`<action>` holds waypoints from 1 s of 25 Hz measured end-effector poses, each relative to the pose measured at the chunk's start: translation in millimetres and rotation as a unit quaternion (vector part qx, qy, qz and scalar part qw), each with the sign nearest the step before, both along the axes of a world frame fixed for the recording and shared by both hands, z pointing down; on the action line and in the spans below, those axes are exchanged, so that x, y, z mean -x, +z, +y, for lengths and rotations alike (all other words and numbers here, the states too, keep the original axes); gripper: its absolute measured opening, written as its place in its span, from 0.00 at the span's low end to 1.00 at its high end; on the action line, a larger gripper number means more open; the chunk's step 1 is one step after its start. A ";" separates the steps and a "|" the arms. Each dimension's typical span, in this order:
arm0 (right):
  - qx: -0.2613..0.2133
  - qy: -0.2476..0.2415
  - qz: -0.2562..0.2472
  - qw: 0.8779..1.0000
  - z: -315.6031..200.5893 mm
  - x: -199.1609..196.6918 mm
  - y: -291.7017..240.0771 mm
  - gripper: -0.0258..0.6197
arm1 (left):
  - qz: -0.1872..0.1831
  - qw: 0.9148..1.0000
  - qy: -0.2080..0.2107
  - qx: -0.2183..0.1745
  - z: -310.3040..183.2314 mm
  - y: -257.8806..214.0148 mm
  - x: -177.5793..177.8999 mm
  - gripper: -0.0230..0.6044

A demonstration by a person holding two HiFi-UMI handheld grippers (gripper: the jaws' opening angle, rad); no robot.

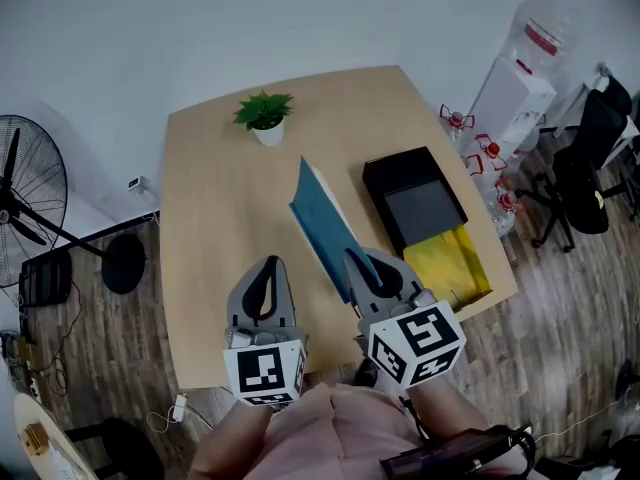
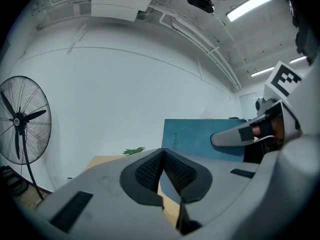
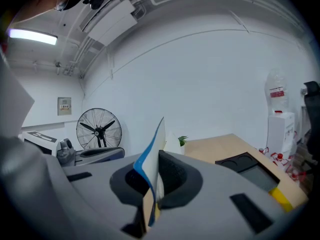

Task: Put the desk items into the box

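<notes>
Task is barely under way, judging by how things lie. The black box (image 1: 415, 203) sits on the table (image 1: 215, 258), ahead and to the right of the right gripper (image 1: 368, 268), and its inside looks bare grey, i.e. nothing in it yet. The blue notebook (image 1: 322, 226) is up off the table but not over the box. It sticks out forward and a bit left from the right gripper, standing on edge.

Left to do: get the notebook into the box, then prob. the yellow flat item (image 1: 458, 266). That lies just right of the right gripper, against the box's near end; can't tell if it tucks under. The potted plant (image 1: 265, 116) stands far ahead of the left gripper (image 1: 264, 286), well apart from the rest. It may or may not count as a desk item.

Right gripper: clenched on the notebook's near end w/ both pads pressed to the covers. Its own view shows the pages edge-on between the jaws.

Left gripper: jaws pressed together w/ nothing between them, touching nothing, held just left of the right one. Its view shows the notebook cover (image 2: 200, 139) ahead and to its right.
</notes>
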State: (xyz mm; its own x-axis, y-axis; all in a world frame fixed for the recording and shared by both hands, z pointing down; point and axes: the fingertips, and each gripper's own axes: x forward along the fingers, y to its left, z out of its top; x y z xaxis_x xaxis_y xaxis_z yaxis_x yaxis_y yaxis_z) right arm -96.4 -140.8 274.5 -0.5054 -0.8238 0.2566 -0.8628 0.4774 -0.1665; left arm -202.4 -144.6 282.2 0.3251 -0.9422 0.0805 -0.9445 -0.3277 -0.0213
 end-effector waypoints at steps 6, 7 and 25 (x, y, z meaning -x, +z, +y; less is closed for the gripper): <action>-0.024 0.009 -0.002 1.000 11.9 -55.2 -18.3 0.05 | 0.002 1.000 0.011 -0.023 8.8 -13.9 -55.5 0.05; -0.027 0.012 -0.002 1.000 13.8 -63.8 -20.9 0.05 | 0.003 1.000 0.015 -0.028 10.1 -15.7 -64.5 0.05; -0.070 0.118 0.022 0.990 47.8 -225.2 -56.8 0.05 | 0.028 0.992 0.106 -0.060 28.5 -36.0 -212.5 0.05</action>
